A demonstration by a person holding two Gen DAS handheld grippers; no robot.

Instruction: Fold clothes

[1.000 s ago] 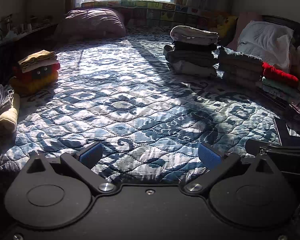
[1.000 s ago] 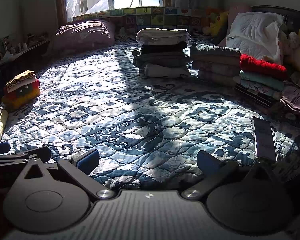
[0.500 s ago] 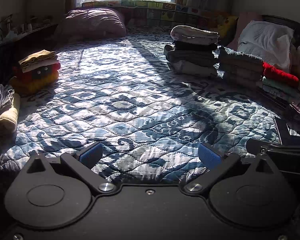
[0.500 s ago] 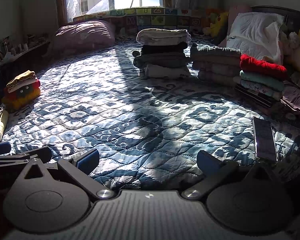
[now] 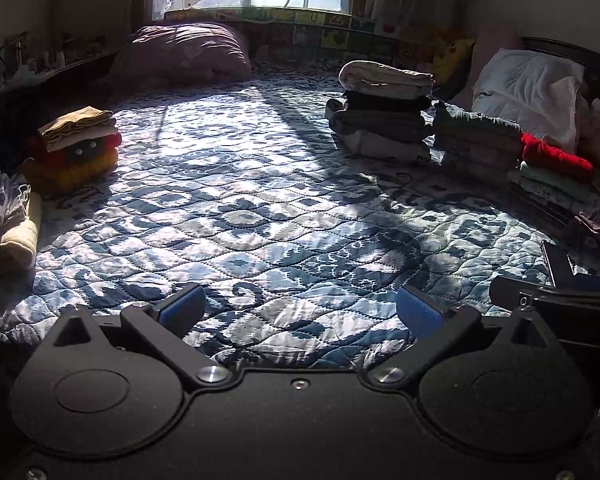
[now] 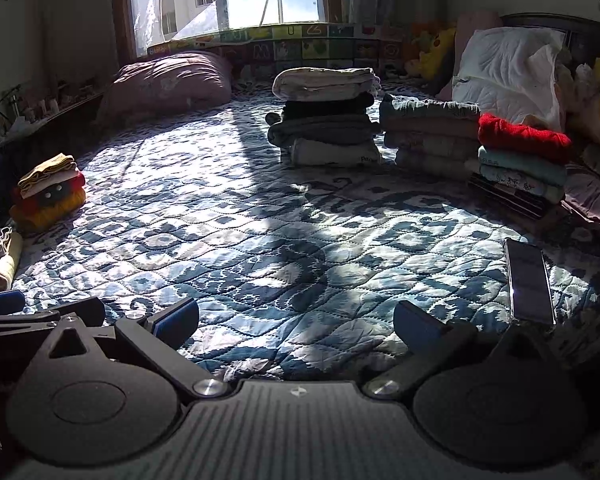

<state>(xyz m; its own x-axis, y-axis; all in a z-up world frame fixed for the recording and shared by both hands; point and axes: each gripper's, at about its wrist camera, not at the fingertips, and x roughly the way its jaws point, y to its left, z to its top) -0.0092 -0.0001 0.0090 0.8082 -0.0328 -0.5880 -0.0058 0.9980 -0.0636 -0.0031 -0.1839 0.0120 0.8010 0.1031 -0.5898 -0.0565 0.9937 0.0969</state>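
Both units spread, empty: left gripper (image 5: 300,312), right gripper (image 6: 296,320) over bed quilt (image 6: 260,240); phone (image 6: 529,280) near right, partly cut off in left view.

Three stacks of folded clothes (image 6: 326,118) at the far side, two piles (image 6: 50,192) left, one phone (image 6: 529,282).

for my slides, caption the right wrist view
Open right hand-held gripper over a blue quilt, folded clothes stacks behind.
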